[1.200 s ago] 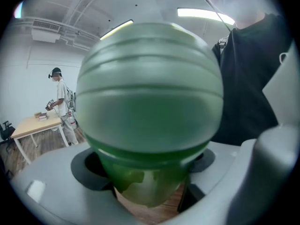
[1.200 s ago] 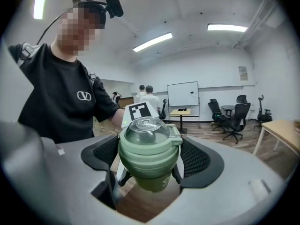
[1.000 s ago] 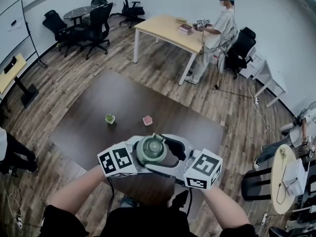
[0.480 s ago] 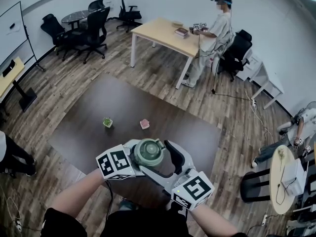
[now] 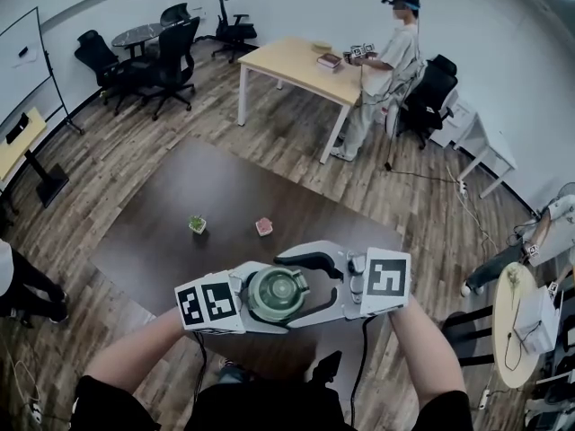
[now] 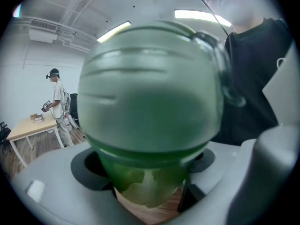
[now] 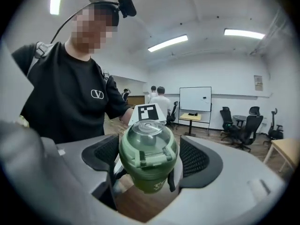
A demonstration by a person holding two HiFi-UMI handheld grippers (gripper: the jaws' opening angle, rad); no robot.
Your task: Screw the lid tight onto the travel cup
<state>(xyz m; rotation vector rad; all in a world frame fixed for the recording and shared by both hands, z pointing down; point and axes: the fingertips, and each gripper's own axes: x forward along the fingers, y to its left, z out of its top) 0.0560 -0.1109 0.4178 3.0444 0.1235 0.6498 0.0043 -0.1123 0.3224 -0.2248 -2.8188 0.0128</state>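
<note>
The travel cup (image 6: pixel 143 179) is held above the near edge of the desk (image 5: pixel 180 187), with the lid (image 5: pixel 275 291) seated on top; it is gripped from the left by the left gripper (image 5: pixel 260 296), and the lid from the right by the right gripper (image 5: pixel 286 292); farther back on the desk, a small plant (image 5: pixel 197 225) is set left of a small object (image 5: pixel 263 227), the two apart; a second desk (image 5: pixel 287 61) is placed behind, with a person (image 5: pixel 386 61) at its right end.

My black shirt (image 7: pixel 65 102) bears a white V in an oval; the pale print low on the travel cup (image 7: pixel 149 158) I cannot read.
</note>
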